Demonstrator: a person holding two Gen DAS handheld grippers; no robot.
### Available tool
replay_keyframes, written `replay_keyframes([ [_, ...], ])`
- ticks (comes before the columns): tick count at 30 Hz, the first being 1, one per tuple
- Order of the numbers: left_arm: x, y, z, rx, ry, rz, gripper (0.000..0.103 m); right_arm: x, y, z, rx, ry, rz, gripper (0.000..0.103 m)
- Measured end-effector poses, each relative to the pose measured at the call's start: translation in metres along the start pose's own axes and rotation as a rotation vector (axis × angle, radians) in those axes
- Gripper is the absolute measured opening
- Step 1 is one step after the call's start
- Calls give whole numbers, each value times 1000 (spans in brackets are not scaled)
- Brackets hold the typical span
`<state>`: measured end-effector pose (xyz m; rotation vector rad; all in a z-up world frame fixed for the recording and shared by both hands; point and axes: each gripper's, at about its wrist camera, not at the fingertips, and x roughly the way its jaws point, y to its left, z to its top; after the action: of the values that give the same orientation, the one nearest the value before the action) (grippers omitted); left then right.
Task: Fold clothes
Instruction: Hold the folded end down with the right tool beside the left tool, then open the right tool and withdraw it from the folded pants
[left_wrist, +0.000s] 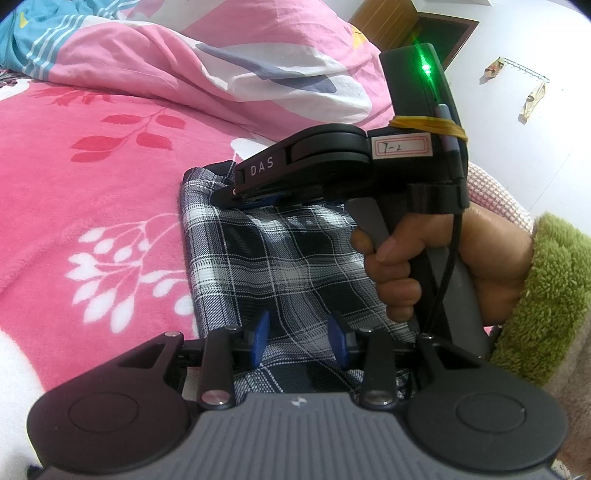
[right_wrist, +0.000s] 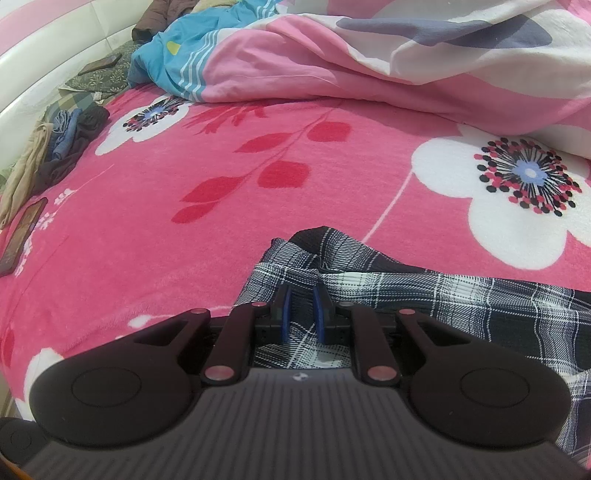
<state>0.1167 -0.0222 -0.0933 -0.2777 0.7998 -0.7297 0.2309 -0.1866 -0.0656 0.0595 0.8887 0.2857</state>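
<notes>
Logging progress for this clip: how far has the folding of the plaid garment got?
Done: the plaid garment lies on the pink blanket as a narrow doubled strip. In hand: the right tongs sit nearly closed over a bunched edge; the left tongs hover apart above it. Left: a further fold; grip itself unclear.

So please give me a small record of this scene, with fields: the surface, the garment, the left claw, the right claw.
surface: pink fleece blanket with white flowers
garment: black-and-white plaid cloth, lying on the blanket, partly folded
left claw: partly open over the plaid cloth, nothing pinched
right claw: nearly closed, blue pads low at a raised fold of the cloth; a grip cannot be confirmed
background: crumpled pink and white quilt
</notes>
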Motion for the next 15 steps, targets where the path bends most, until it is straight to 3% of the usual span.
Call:
replay_keyframes([
  [15, 1, -6, -1, 48, -1, 23, 36, 0, -4, 1, 10, 1, 18, 12],
])
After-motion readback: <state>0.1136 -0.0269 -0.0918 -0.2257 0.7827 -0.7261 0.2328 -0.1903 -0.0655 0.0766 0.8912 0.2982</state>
